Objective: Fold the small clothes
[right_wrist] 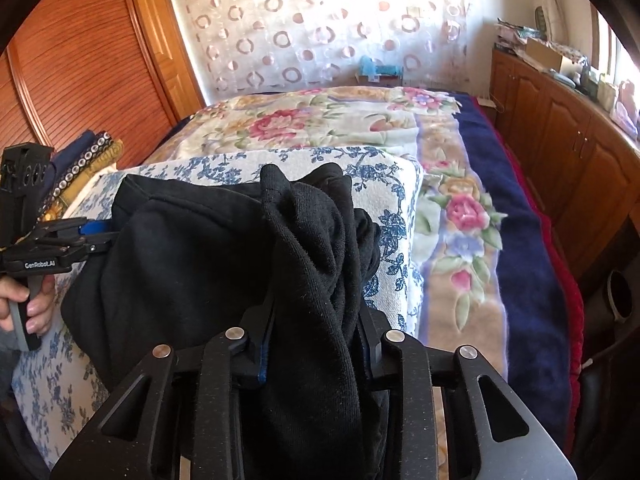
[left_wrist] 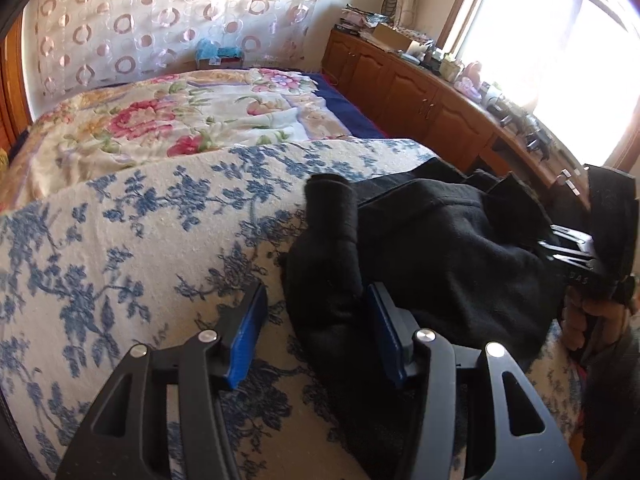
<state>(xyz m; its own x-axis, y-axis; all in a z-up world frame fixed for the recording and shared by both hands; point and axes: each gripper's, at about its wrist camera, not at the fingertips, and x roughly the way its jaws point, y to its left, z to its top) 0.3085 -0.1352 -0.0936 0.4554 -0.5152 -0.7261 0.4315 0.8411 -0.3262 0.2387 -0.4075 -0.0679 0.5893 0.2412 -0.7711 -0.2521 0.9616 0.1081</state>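
Garment [right_wrist: 192, 248], black, lay bunched on the blue-print cloth [left_wrist: 120, 240], long axis running gripper to gripper. Right gripper [right_wrist: 316, 344] was clamped on a gathered fold at its 12 o'clock. Left gripper [left_wrist: 316, 320] stood half open, straddling the opposite edge without pinching it; fabric ran off toward 2 o'clock. Judgement: the right had its hold and the left still needed to close. Floral quilt [left_wrist: 168, 120] lay beyond.

Black garment [left_wrist: 440, 240] on blue-flowered cover [left_wrist: 140, 240]
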